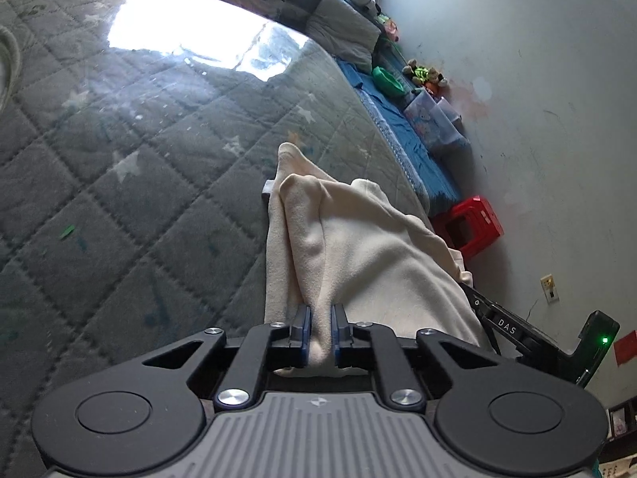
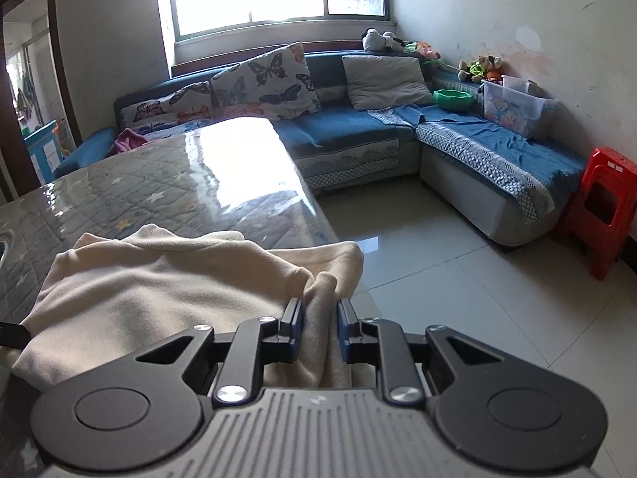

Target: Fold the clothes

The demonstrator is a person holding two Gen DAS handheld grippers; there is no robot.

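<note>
A cream fleece garment (image 1: 358,239) lies bunched near the table's right edge, on the grey quilted table cover (image 1: 119,159). My left gripper (image 1: 320,318) is shut on a fold of it, the cloth pinched between the blue pads. In the right wrist view the same cream garment (image 2: 159,286) spreads to the left on the table. My right gripper (image 2: 320,314) is shut on another bunched fold at the garment's right side, near the table edge. The right gripper's body also shows in the left wrist view (image 1: 537,338) behind the cloth.
The table (image 2: 239,183) has a glossy cover with window glare. A blue corner sofa (image 2: 358,135) with cushions, a green bowl (image 2: 454,98) and a plastic box (image 2: 513,107) stands behind. A red stool (image 2: 605,207) stands by the wall. Tiled floor (image 2: 458,271) lies right of the table.
</note>
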